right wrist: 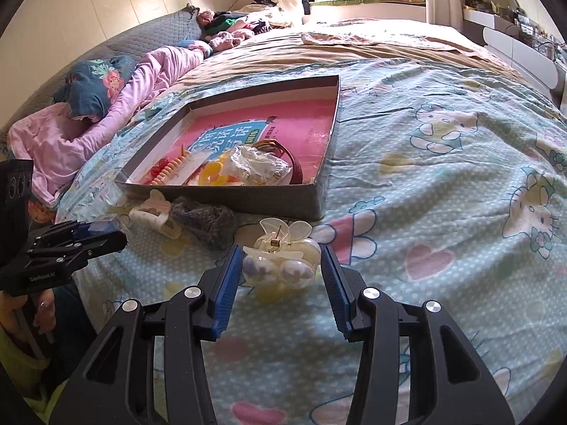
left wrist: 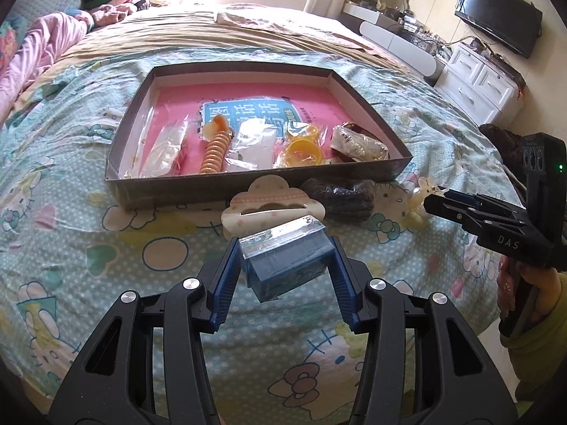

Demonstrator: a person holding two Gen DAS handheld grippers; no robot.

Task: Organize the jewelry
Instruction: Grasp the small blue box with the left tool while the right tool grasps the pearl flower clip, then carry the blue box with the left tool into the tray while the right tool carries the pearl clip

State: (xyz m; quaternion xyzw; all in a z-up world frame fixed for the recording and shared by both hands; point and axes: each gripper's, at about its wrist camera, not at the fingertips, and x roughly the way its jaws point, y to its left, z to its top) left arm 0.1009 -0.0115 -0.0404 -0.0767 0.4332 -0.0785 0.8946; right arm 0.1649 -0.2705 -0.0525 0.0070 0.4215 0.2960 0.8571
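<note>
The left claw [left wrist: 283, 253] is clamped on a small blue box [left wrist: 288, 262] with a clear lid, its blue pads pressing both sides; the box's long axis runs across the claw, and it is tilted, lid end up and away toward the tray [left wrist: 258, 186]. It hangs above the bed [left wrist: 88, 265], just before a cloud-shaped hair clip [left wrist: 273, 200]. The right claw [right wrist: 281, 260] stands fairly wide around a translucent flower hair claw clip [right wrist: 281, 255], its pads at the clip's sides; contact is unclear. The clip lies on the bedspread near the tray's front corner, wing handles toward the tray. A dark mesh pouch [right wrist: 203, 221] lies between the two clips.
</note>
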